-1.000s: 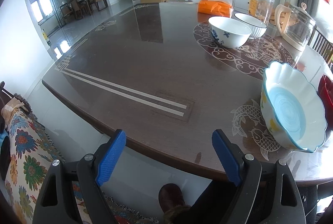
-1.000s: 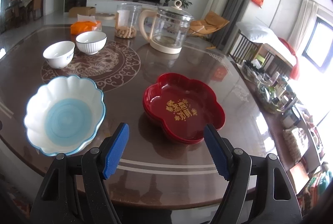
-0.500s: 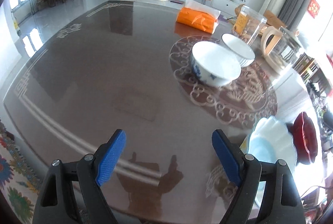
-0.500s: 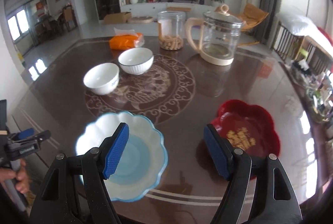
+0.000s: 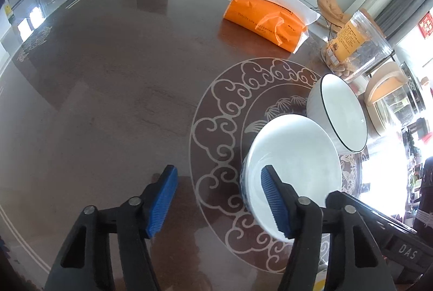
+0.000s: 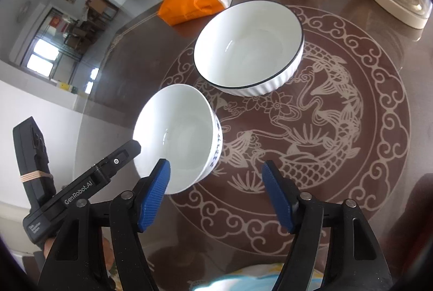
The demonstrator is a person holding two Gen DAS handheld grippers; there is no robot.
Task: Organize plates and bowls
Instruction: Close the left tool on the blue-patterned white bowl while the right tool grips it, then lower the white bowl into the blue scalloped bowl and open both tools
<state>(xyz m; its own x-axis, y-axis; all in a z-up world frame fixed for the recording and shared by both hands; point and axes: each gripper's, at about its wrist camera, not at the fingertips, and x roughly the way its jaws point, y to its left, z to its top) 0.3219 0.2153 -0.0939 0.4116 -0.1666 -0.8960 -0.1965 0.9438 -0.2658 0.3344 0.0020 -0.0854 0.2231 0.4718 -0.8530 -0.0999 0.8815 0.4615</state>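
The blue-patterned bowl (image 6: 177, 138) stands on the dark table (image 5: 113, 80), at the edge of the pale round dragon inlay (image 6: 319, 112), with the black-rimmed ribbed bowl (image 6: 249, 47) just beside it on the far side; a second ago both bowls lay well off across the table, and now they fill the near field of both wrist views, so both hands have swung in on them. The left gripper (image 5: 219, 200) has its right pad at the near rim of the blue-patterned bowl, its jaws narrowing from their earlier wide spread, with bare table between them and no grip that I can see. The right gripper (image 6: 216, 195) is likewise closing from wide, its left pad just over that bowl's near wall, with only inlay between the pads. The scalloped blue dish and red dish seen earlier are out of view. By my reading the bowls come first, probably nesting one inside the other, and neither has been lifted yet
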